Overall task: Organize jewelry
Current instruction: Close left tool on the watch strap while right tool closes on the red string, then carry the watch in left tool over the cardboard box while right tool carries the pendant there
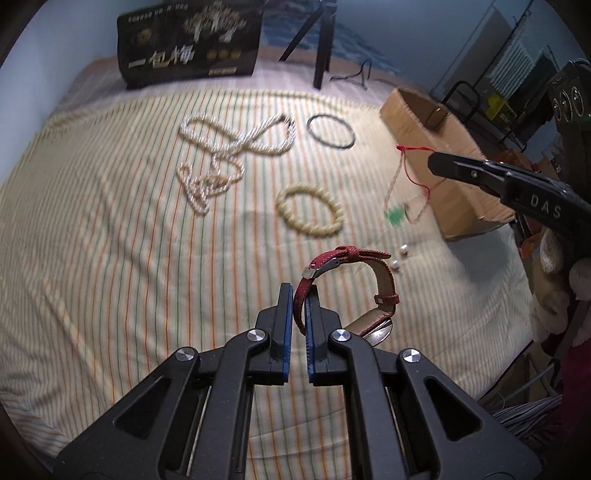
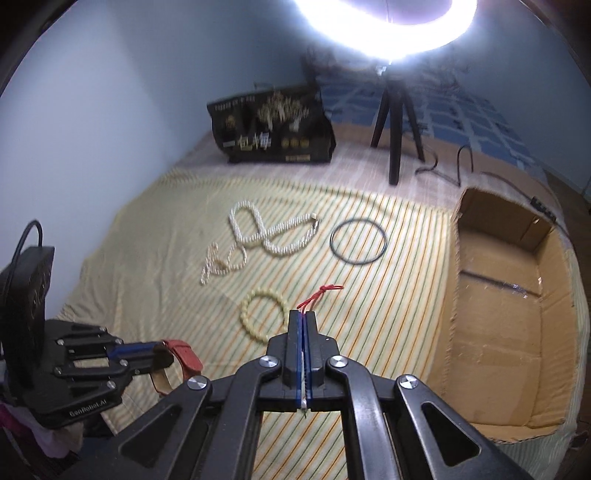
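Two grippers hang above a striped cloth (image 2: 147,236). The left gripper (image 1: 300,295) has its jaws clenched on the strap of a red watch (image 1: 354,280), lifted off the cloth, its case hanging at about 4 o'clock from the jaw tips. The right gripper (image 2: 303,321) has its jaws pressed together on a thin cord necklace (image 1: 406,188), red knot poking out past the tips; in the left wrist view the cord dangles with a green pendant near the cardboard box (image 2: 498,314). On the cloth lie a cream bead bracelet (image 2: 258,314) just ahead of the right gripper, a tangled pearl necklace (image 2: 258,240) at 11 o'clock from the bracelet, and a dark bangle (image 2: 358,242) at 1 o'clock. Two small pearl pieces (image 1: 399,258) sit just beyond the watch. The open box stands at 3 o'clock. Behind, a black printed bag (image 2: 273,125) and a tripod (image 2: 395,122) under a ring light (image 2: 384,33).
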The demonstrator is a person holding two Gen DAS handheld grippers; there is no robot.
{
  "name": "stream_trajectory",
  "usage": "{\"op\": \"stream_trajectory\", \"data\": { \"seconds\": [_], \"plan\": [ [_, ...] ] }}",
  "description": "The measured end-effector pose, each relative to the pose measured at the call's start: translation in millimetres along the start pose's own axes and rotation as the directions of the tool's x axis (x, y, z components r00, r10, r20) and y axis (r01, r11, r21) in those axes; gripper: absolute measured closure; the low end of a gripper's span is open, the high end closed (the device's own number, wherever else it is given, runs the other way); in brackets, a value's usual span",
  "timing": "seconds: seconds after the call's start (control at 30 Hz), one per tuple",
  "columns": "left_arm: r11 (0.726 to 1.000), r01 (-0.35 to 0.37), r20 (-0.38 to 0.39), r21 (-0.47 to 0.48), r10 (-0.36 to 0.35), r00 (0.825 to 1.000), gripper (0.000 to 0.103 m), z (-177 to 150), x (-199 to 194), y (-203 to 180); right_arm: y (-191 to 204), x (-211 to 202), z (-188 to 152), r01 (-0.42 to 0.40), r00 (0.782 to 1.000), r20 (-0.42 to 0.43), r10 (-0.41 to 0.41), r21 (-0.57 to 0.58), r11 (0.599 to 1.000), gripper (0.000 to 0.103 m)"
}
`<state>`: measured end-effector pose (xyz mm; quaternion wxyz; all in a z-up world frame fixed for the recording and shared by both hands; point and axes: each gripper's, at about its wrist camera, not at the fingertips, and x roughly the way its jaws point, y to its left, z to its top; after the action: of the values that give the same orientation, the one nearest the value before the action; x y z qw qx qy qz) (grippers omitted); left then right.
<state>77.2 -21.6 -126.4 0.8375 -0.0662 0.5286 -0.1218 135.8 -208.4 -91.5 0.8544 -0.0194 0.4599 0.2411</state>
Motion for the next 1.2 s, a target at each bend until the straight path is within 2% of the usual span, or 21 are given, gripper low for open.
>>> {"op": "stream_trajectory", "data": {
  "seconds": [0.27,0.6,0.93,1.2],
  "plan": [
    [0.999,0.037,0.063,0.016,-0.038,0.997,0.099,18.8,-16.3,-22.4,-9.4,-35.2,21.9,0.018,0.995,0.102,-0.02,0.021,1.0,0.103],
    [0.993,0.1,0.117,0.066,-0.108,0.987,0.099,38.1,-20.5,-68.8,-53.0,-71.4,35.7,0.07,0.979,0.187,-0.087,0.094,0.993,0.103],
    [0.98,0.167,0.127,0.108,-0.18,0.975,0.099,62.6,-2.2,-126.2,-113.1,-86.5,38.4,0.144,0.964,0.196,-0.178,0.175,0.974,0.103],
    [0.978,0.167,0.093,0.123,-0.179,0.98,0.099,76.6,34.7,-158.6,-159.9,-80.7,36.0,0.19,0.958,0.173,-0.231,0.224,0.956,0.103]
  ]
}}
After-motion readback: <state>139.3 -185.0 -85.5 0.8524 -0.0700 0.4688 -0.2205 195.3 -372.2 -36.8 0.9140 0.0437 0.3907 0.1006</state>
